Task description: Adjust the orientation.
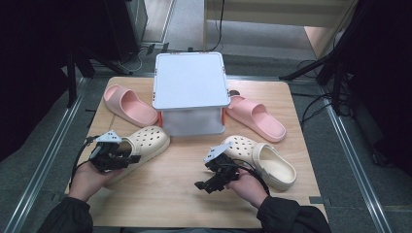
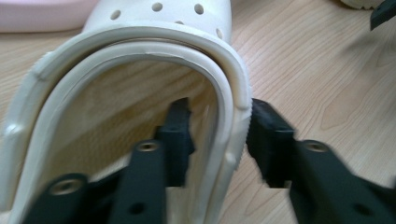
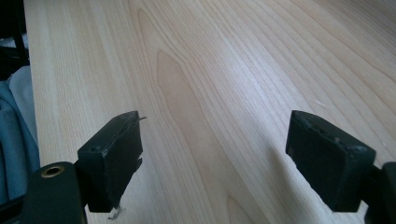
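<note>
Left gripper (image 2: 219,140) straddles the side wall of a cream clog (image 1: 138,145) near the table's (image 1: 165,194) front-left corner.
Its jaws flank the rim, not visibly pinching; the clog's long axis runs away toward the white box (image 1: 190,80) (right gripper (image 3: 233,154) idles spread wide, empty).

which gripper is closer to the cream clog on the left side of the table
Left. The left gripper straddles the side wall of the cream clog, one jaw inside. The right gripper hovers over bare table, well away.
</note>
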`<action>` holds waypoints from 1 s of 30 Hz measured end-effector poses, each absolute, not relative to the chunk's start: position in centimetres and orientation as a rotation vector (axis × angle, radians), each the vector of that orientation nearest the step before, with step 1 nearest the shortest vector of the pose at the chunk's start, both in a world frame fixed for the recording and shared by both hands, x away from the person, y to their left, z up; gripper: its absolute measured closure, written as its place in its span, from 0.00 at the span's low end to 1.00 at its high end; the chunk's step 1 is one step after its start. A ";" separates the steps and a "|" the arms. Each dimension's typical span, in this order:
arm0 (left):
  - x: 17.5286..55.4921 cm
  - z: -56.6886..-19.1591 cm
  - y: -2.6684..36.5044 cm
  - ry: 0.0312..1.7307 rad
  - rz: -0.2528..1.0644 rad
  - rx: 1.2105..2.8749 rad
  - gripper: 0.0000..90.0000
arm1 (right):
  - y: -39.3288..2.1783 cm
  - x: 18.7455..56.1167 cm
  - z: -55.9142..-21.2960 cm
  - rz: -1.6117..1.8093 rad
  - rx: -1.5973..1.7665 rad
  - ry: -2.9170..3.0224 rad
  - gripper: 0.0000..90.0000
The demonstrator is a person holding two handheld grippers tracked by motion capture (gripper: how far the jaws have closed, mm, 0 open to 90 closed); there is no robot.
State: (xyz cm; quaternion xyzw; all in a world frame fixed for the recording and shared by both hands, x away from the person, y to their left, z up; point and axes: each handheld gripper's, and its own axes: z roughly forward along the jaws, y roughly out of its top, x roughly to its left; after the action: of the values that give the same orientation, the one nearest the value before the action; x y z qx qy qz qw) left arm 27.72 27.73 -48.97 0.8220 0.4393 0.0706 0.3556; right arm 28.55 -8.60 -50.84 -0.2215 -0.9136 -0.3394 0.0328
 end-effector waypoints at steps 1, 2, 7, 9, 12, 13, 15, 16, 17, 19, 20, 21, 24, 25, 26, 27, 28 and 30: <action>27.8 -49.0 27.7 1.126 0.180 2.124 0.78 | -8.8 28.5 -50.9 -1.050 -0.687 -2.813 0.21; 27.9 -48.8 27.5 1.110 0.190 2.137 0.82 | -8.9 28.5 -50.9 -1.053 -0.696 -2.810 0.21; 28.2 -48.0 27.6 1.106 0.224 2.142 0.86 | -9.6 28.3 -50.8 -1.065 -0.730 -2.809 0.21; 28.3 -47.9 27.6 1.119 0.222 2.129 0.86 | -9.9 28.1 -50.7 -1.077 -0.735 -2.806 0.21; 28.3 -47.3 27.4 1.120 0.221 2.124 0.86 | -10.2 28.0 -50.6 -1.088 -0.743 -2.803 0.21; 28.3 -47.1 27.4 1.125 0.211 2.111 0.86 | -10.3 28.0 -50.6 -1.094 -0.741 -2.804 0.21; 28.1 -46.7 27.1 1.126 0.193 2.098 0.86 | -10.4 28.1 -50.6 -1.103 -0.748 -2.797 0.21; 27.9 -46.5 26.8 1.126 0.190 2.090 0.86 | -10.4 28.1 -50.5 -1.105 -0.749 -2.797 0.21; 27.8 -46.4 26.5 1.113 0.192 2.097 0.86 | -10.4 28.1 -50.5 -1.110 -0.750 -2.786 0.21; 27.4 -46.1 25.8 1.086 0.191 2.104 0.86 | -10.3 28.0 -50.4 -1.129 -0.729 -2.775 0.21; 27.2 -45.9 25.2 1.069 0.196 2.106 0.86 | -10.2 27.9 -50.3 -1.138 -0.715 -2.770 0.21; 27.1 -45.7 24.8 1.050 0.197 2.108 0.86 | -10.2 27.8 -50.2 -1.146 -0.704 -2.768 0.21; 26.8 -45.6 23.3 1.030 0.171 2.101 0.86 | -10.0 27.6 -50.1 -1.170 -0.677 -2.773 0.21; 26.7 -45.6 23.0 1.028 0.159 2.099 0.86 | -10.0 27.6 -50.1 -1.174 -0.677 -2.776 0.21; 26.7 -45.5 22.3 1.012 0.144 2.104 0.86 | -10.0 27.7 -50.1 -1.178 -0.678 -2.777 0.21; 26.6 -45.6 21.7 1.005 0.139 2.107 0.86 | -10.1 27.7 -50.0 -1.176 -0.686 -2.772 0.21; 26.6 -45.6 21.1 0.994 0.134 2.116 0.86 | -10.1 27.7 -50.0 -1.188 -0.685 -2.773 0.21; 26.6 -45.8 20.1 0.971 0.139 2.139 0.86 | -10.2 27.8 -50.0 -1.200 -0.697 -2.770 0.21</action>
State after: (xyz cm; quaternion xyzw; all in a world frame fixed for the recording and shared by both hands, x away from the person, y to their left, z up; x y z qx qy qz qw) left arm 26.59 20.12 -45.75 0.8393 0.3808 0.0547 0.3842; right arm 27.80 -10.22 -49.95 -0.2249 -0.8938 -0.3874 0.0218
